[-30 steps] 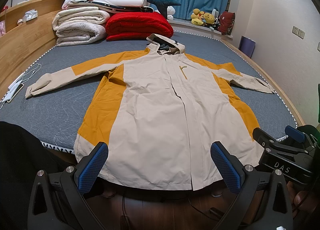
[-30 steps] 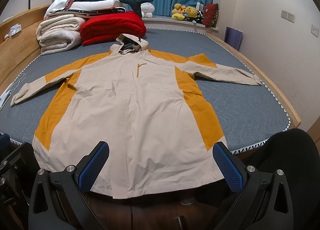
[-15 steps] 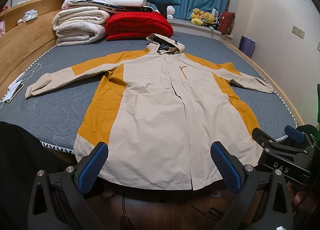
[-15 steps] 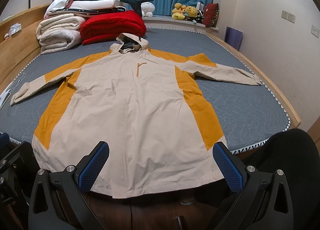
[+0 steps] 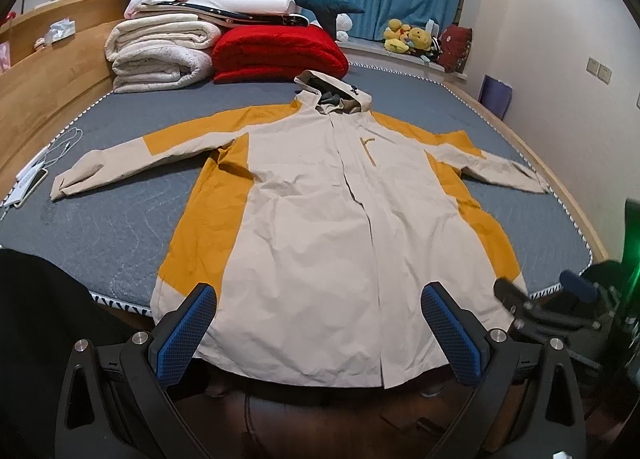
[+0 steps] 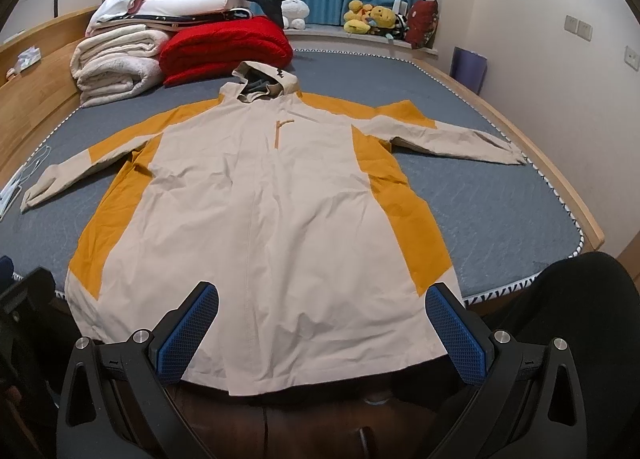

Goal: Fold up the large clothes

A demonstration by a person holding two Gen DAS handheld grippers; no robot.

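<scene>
A long beige and mustard hooded jacket [image 5: 320, 227] [image 6: 264, 219] lies face up on the grey bed, sleeves spread to both sides, hood at the far end, hem hanging over the near edge. My left gripper [image 5: 318, 331] hovers open just short of the hem, blue pads wide apart and empty. Its neighbour, my right gripper [image 6: 320, 333], is likewise open and empty before the hem; part of it shows at the right of the left wrist view [image 5: 560, 307].
Folded white blankets [image 5: 160, 55] and a red quilt [image 5: 276, 53] are stacked at the bed's far end [image 6: 500, 211]. Plush toys [image 6: 372, 19] line the windowsill. A phone and cable [image 5: 36, 175] lie at the left edge. Dark clothing of the person [image 6: 568, 323] fills the lower corners.
</scene>
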